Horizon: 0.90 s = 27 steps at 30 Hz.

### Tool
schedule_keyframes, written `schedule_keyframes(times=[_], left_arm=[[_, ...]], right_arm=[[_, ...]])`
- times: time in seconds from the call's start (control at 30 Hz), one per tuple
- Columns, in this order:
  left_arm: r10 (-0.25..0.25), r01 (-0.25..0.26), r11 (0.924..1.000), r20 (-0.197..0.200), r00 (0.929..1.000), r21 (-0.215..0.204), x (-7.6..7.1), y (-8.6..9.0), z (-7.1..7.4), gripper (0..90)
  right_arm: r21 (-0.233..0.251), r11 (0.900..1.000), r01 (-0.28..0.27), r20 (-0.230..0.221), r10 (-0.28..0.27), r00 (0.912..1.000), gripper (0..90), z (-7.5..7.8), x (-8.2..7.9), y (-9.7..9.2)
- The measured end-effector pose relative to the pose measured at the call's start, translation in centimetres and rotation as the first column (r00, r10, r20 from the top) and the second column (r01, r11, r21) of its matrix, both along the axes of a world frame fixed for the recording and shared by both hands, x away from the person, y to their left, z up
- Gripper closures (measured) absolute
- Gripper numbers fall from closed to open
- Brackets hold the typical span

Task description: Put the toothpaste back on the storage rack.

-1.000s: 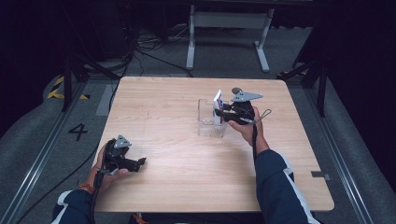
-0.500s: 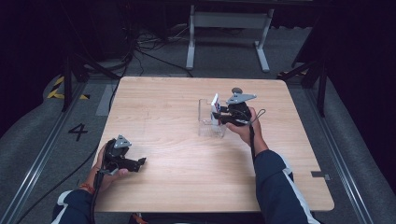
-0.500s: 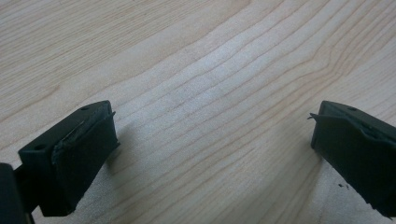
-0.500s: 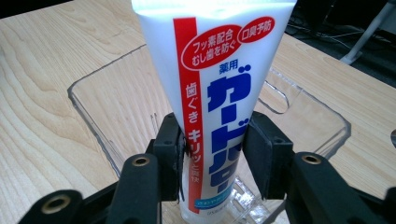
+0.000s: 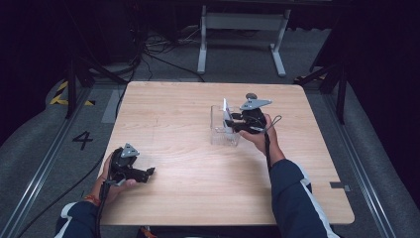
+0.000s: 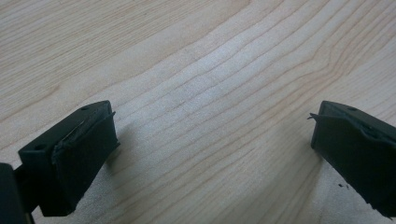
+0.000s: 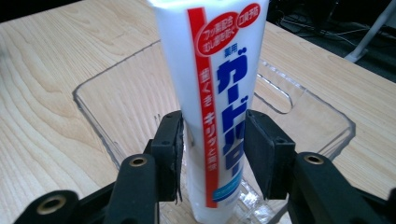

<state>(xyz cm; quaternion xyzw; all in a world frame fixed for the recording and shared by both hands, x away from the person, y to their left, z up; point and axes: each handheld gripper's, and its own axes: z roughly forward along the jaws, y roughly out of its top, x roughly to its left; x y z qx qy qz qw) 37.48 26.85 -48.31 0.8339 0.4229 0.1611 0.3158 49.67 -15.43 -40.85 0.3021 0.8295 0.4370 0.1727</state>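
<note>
My right claw has its two black jaws closed on the sides of a white toothpaste tube with a red stripe and blue lettering, gripping it low on its body. The tube stands upright between them, its lower end inside the clear plastic open-topped bin that sits on the pale wooden table right under and ahead of this claw. My left claw has its jaws spread wide with nothing between them, hovering low over bare wood, well apart from the bin.

My worry is the tube itself: it is soft and slick, and I judge that too hard a squeeze could buckle it, or it could slide down through the pads. If I let go while it stands on end, it may topple against the bin wall or tip the light bin.

The right gripper view gives me the label and the pad contact. The high view gives me what that one lacks: both hands at once, the right claw at the bin, and the left claw near the table's near edge.
</note>
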Motion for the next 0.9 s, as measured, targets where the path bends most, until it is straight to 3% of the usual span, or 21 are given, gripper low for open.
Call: schedule_keyframes(times=[0.5, 0.9], left_arm=[[0.0, 0.0, 1.0, -0.002, 1.0, 0.0, -0.01, 0.0, 0.01, 0.6], [0.005, -0.005, 1.0, -0.002, 1.0, -0.003, -0.04, -0.02, 0.0, 0.6]], right_arm=[[0.012, 0.9999, -0.006, -0.006, 0.006, 1.0, 56.3, 0.28, -0.32, -0.05], [-0.008, 0.9999, -0.013, 0.006, 0.013, 0.9999, 52.7, 0.82, -0.94, -0.23]])
